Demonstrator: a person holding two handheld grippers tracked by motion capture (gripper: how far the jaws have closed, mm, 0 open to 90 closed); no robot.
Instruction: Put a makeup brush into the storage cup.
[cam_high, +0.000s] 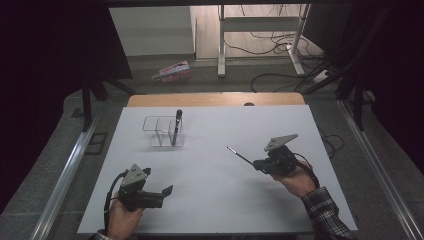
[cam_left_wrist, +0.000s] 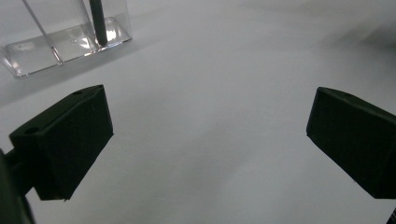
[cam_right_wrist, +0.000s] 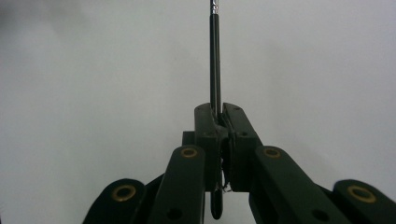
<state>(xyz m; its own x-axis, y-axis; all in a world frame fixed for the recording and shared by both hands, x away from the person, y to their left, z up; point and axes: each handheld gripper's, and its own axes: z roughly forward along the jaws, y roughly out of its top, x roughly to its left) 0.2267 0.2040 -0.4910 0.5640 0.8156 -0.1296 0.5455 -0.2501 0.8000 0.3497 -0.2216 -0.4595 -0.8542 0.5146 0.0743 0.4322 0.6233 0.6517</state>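
Marker (cam_high: 177, 126) stands in organizer (cam_high: 162, 131), far left of the held pen (cam_high: 241, 156)

This looks like a lab or test room. A white table (cam_high: 215, 170) stands in a dark spot with black curtains (cam_high: 55, 45) on both sides. Many cables (cam_high: 280, 40) lie on the floor by a metal desk frame (cam_high: 260, 30). A small box (cam_high: 172, 71) lies on the grey floor.
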